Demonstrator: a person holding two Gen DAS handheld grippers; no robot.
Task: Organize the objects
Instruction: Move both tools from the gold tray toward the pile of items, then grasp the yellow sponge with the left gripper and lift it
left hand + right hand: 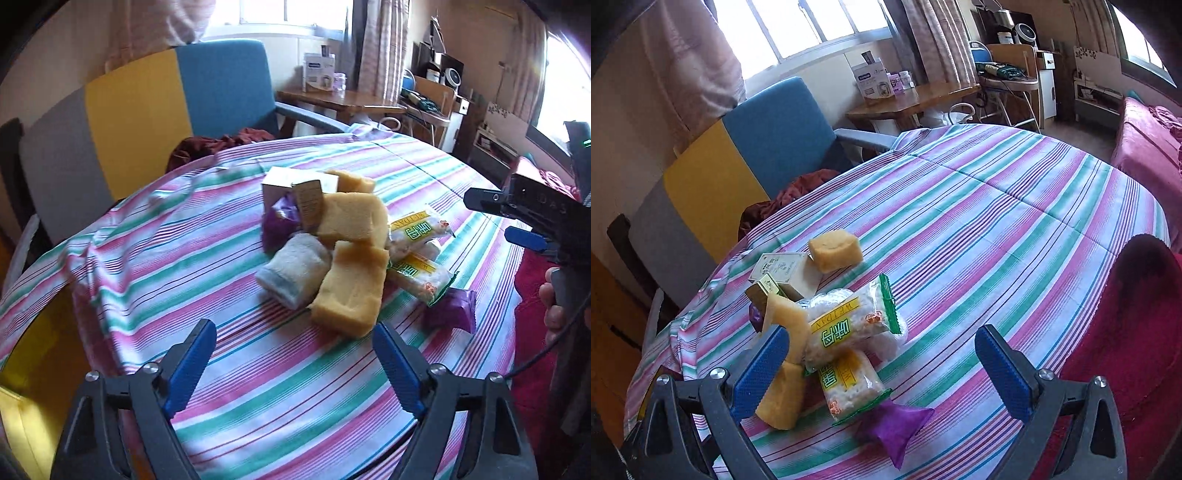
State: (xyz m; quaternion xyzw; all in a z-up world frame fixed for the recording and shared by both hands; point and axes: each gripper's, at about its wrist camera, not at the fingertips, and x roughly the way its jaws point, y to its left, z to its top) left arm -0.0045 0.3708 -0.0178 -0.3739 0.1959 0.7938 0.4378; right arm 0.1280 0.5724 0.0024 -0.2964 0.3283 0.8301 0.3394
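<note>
Both grippers, left gripper and right gripper, hang spread wide and empty at lower frame, facing piled sponges and snack packets on the striped tablecloth.

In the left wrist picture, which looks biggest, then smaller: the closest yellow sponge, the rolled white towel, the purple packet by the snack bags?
1. Closest yellow sponge, clearly largest.
2. Rolled white towel.
3. Purple packet, partly hidden under a snack bag, so its real size is unsure.
</note>
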